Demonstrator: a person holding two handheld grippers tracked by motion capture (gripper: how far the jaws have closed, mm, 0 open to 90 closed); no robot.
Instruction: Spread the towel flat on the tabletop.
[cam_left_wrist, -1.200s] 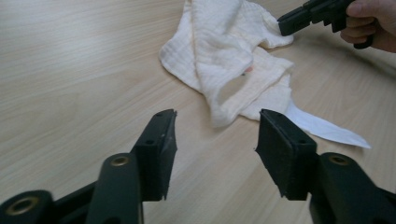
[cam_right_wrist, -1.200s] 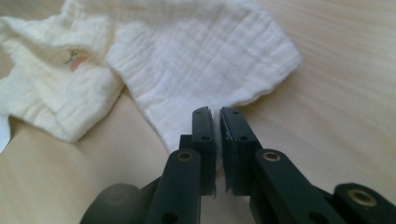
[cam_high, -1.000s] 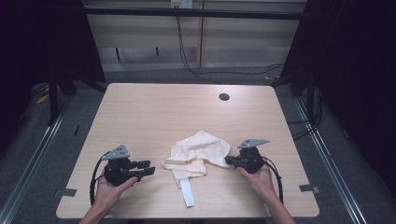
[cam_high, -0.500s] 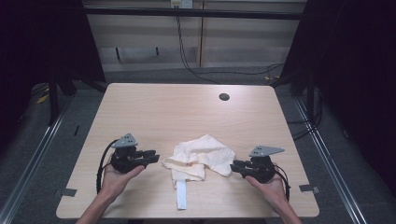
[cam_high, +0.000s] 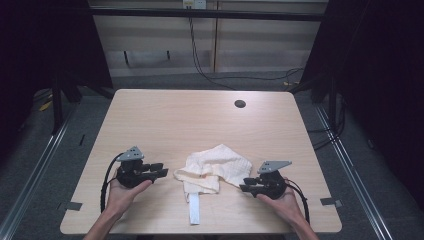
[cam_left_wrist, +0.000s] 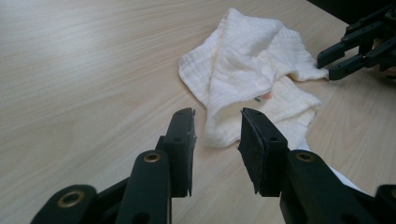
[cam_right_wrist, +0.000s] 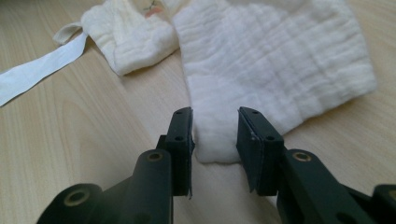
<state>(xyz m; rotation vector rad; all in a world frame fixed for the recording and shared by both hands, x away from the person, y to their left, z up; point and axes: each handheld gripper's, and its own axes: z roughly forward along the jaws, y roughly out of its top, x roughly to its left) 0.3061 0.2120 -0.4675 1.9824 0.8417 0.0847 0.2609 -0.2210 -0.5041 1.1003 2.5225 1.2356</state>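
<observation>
Pale wood forms the worktop (cam_high: 165, 120), on whose near half a crumpled cream cloth (cam_high: 215, 167) is laid, its lower layers hidden by folds. Between left gripper (cam_high: 156, 172) and right gripper (cam_high: 246, 185) it lies; both fingers are spread, having just opened, with nothing gripped.

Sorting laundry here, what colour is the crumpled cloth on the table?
Cream white cloth, with a waffle-like weave; clearest in the right gripper view.

Bare table (cam_high: 170, 120) beyond crumpled cloth (cam_high: 216, 167)
</observation>
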